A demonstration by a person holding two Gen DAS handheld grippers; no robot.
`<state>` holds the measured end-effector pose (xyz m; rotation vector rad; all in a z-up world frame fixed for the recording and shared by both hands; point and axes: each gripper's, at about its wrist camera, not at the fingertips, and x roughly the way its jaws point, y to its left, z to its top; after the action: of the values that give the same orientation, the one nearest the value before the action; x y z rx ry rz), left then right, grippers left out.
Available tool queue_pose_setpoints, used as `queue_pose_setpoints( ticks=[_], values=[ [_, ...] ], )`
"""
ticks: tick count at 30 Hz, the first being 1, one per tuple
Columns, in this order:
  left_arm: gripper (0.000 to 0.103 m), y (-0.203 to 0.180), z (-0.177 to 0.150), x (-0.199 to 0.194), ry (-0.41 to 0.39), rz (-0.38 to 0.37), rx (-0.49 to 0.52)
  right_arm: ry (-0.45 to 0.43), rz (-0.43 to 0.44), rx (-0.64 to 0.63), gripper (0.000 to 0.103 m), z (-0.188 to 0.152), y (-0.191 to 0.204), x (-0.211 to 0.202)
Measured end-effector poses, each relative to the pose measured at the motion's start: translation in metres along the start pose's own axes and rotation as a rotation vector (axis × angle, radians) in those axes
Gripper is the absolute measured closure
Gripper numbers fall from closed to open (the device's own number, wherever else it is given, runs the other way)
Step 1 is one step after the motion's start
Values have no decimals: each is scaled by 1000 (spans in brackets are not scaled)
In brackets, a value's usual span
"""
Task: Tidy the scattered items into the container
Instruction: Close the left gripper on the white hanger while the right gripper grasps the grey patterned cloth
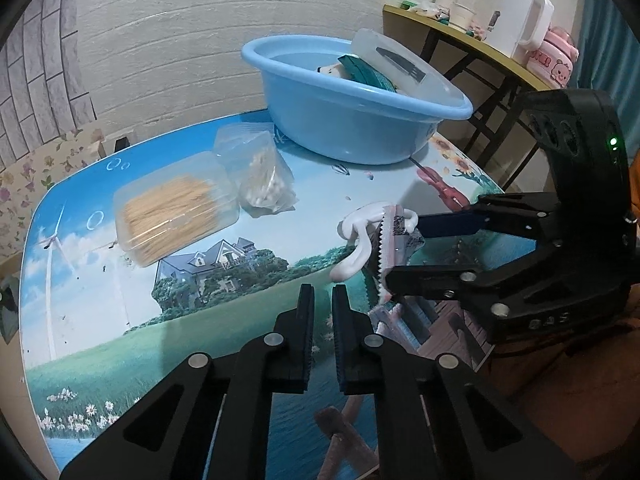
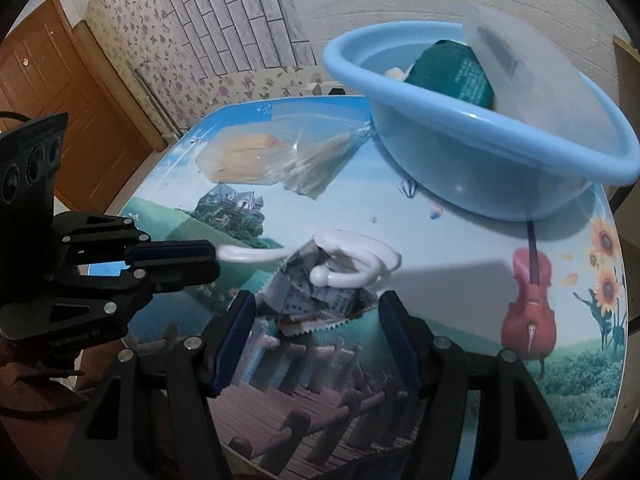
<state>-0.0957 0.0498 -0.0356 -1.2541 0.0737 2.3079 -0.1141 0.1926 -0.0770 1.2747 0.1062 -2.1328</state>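
A light blue basin (image 1: 352, 128) (image 2: 480, 160) stands at the table's far side and holds a green packet (image 2: 456, 68), a clear plastic lid (image 1: 404, 68) and a small white item. On the table lie white plastic hooks (image 1: 360, 240) (image 2: 352, 264) on a printed sachet (image 1: 394, 240) (image 2: 316, 300). My right gripper (image 2: 318, 332) (image 1: 404, 246) is open with its fingers on either side of the sachet and hooks. My left gripper (image 1: 323, 308) (image 2: 216, 260) is shut and empty, just left of the hooks.
A clear box of toothpicks (image 1: 172, 212) (image 2: 240, 160) and a clear bag of cotton swabs (image 1: 264, 176) (image 2: 320, 164) lie on the picture-printed table (image 1: 200, 320). A side table (image 1: 480, 48) with a white kettle stands at the back right. A wooden door (image 2: 60, 92) is far left.
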Motion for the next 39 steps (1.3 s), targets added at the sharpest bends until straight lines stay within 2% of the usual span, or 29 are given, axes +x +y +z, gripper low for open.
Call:
queue_pose_setpoints(
  ticks=[1, 4, 10, 12, 17, 20, 22, 23, 24, 33, 39],
  values=[
    [95, 0, 1, 0, -1, -1, 2, 1, 12, 2, 62, 0, -1, 1],
    [94, -2, 2, 1, 0, -3, 10, 6, 32, 18, 66, -1, -5, -1],
    [85, -10, 9, 5, -2, -12, 27, -1, 59, 63, 70, -8, -18, -11],
    [73, -14, 13, 6, -4, -14, 37, -5, 54, 62, 70, -11, -20, -16],
    [71, -30, 25, 15, -5, -38, 97, -11, 51, 40, 71, -17, -21, -22],
    [71, -38, 31, 22, -2, -56, 137, -12, 61, 33, 71, -17, -21, -23],
    [80, -44, 34, 24, -1, -80, 161, -12, 63, 27, 71, -17, -22, -25],
    [91, -46, 35, 24, 0, -82, 171, -14, 59, 24, 71, -18, -23, -25],
    [94, -48, 36, 25, 4, -87, 181, -16, 57, 23, 71, -18, -24, -26],
    [96, -48, 33, 25, 16, -75, 191, -33, 75, 18, 71, -19, -25, -31],
    [96, -41, 28, 28, 28, -15, 189, -24, 91, -38, 72, -21, -16, -36]
  ],
)
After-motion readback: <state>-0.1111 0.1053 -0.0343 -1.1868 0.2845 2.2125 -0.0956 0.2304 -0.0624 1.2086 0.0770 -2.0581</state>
